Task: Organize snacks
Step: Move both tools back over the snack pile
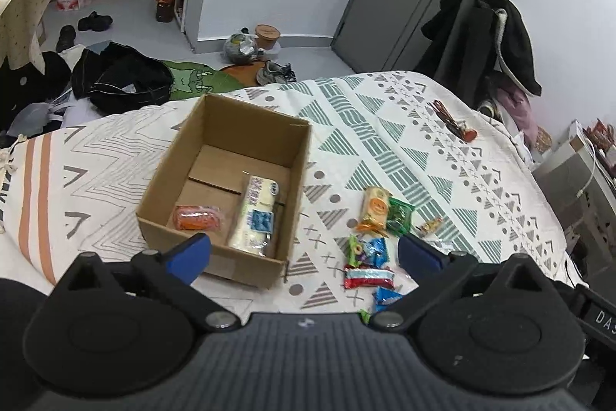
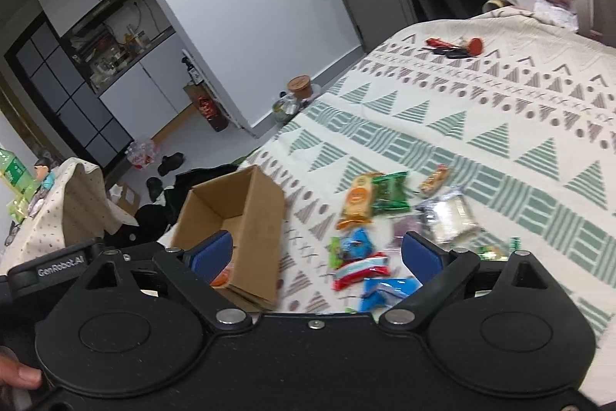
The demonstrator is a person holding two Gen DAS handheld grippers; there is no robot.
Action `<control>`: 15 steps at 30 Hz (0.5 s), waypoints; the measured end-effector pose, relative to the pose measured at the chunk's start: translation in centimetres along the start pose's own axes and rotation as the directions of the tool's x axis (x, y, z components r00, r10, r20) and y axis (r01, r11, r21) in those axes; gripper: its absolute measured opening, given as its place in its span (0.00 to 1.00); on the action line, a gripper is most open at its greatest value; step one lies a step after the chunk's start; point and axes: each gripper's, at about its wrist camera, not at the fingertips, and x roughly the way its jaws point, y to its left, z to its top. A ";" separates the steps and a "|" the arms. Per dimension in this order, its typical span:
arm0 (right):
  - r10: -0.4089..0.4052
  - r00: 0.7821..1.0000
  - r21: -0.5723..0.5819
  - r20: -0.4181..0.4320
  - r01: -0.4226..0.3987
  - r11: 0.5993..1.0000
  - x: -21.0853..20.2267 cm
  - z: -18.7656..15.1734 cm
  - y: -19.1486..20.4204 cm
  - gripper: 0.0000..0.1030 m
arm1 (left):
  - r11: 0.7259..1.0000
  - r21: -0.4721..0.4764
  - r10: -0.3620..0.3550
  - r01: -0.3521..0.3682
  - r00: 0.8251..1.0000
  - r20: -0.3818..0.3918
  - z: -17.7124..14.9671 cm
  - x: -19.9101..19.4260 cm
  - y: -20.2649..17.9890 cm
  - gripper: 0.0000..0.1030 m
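Note:
An open cardboard box (image 1: 231,156) sits on the patterned bedspread and holds a white-and-blue packet (image 1: 256,214) and an orange packet (image 1: 198,217). To its right lie several loose snacks: an orange packet (image 1: 373,207), a green one (image 1: 400,214), a red-and-white bar (image 1: 367,276) and blue packets (image 1: 375,251). My left gripper (image 1: 304,257) hangs open above the box's near right corner, holding nothing. In the right wrist view my right gripper (image 2: 317,257) is open over the red-and-white bar (image 2: 360,270) and blue packets (image 2: 387,291), with the box (image 2: 235,210) to its left.
A silver packet (image 2: 448,214) and a small brown snack (image 2: 435,180) lie right of the pile. Red-and-black items (image 1: 454,126) rest near the bed's far edge. Bags, shoes and clothes litter the floor beyond the bed (image 1: 127,79). A coat hangs on a chair (image 1: 485,29).

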 end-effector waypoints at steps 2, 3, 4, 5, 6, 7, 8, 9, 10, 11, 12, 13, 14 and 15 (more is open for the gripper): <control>-0.012 1.000 0.000 0.005 0.012 1.000 -0.6 -0.1 -0.8 0.92 | 1.000 0.011 0.000 0.000 1.000 0.004 -0.3 -0.1 -0.6 1.00; -0.020 1.000 -0.001 0.006 0.020 1.000 -0.8 -0.2 -1.2 0.92 | 1.000 0.017 0.001 -0.002 1.000 0.007 -0.5 -0.2 -0.9 1.00; -0.024 1.000 -0.001 0.007 0.024 1.000 -1.0 -0.2 -1.5 0.92 | 1.000 0.023 0.002 -0.002 1.000 0.008 -0.6 -0.2 -1.2 1.00; -0.028 1.000 0.000 0.007 0.028 1.000 -1.1 -0.3 -1.9 0.92 | 1.000 0.025 0.001 -0.001 1.000 0.008 -0.8 -0.2 -1.4 1.00; -0.035 0.999 0.004 0.006 0.035 0.999 -1.3 -0.3 -2.4 0.92 | 1.000 0.025 -0.005 0.005 1.000 0.005 -1.0 -0.2 -1.6 1.00; -0.040 0.999 0.008 0.004 0.039 0.999 -1.4 -0.4 -2.7 0.92 | 1.000 0.027 -0.014 0.014 1.000 0.004 -1.1 -0.3 -1.7 1.00; -0.041 0.999 0.011 0.003 0.041 0.999 -1.7 -0.4 -3.1 0.92 | 0.999 0.032 -0.019 0.019 1.000 0.002 -1.3 -0.3 -2.0 1.00; -0.042 0.999 0.013 0.002 0.042 0.999 -1.8 -0.5 -3.4 0.92 | 0.999 0.041 -0.019 0.019 1.000 -0.001 -1.5 -0.3 -2.4 1.00; -0.045 0.999 0.013 0.003 0.045 0.999 -1.9 -0.6 -3.7 0.92 | 0.998 0.053 -0.020 0.021 1.000 -0.005 -1.6 -0.3 -2.7 1.00; -0.051 0.999 0.011 0.002 0.051 0.999 -2.1 -0.7 -4.0 0.92 | 0.998 0.063 -0.024 0.024 1.000 -0.007 -1.8 -0.3 -3.1 1.00; -0.053 0.999 0.010 0.000 0.053 0.999 -2.2 -0.8 -4.2 0.92 | 0.997 0.074 -0.028 0.028 1.000 -0.008 -2.0 -0.3 -3.4 1.00; -0.053 0.999 0.016 -0.001 0.053 0.998 -2.3 -0.9 -4.5 0.92 | 0.996 0.083 -0.029 0.030 1.000 -0.010 -2.2 -0.3 -3.7 1.00; -0.053 0.999 0.024 0.000 0.053 0.998 -2.5 -1.0 -4.9 0.92 | 0.995 0.092 -0.029 0.030 0.999 -0.014 -2.3 -0.2 -4.0 1.00; -0.055 0.998 0.032 -0.001 0.055 0.998 -2.6 -1.1 -5.2 0.92 | 0.994 0.101 -0.030 0.032 0.999 -0.018 -2.5 -0.1 -4.3 1.00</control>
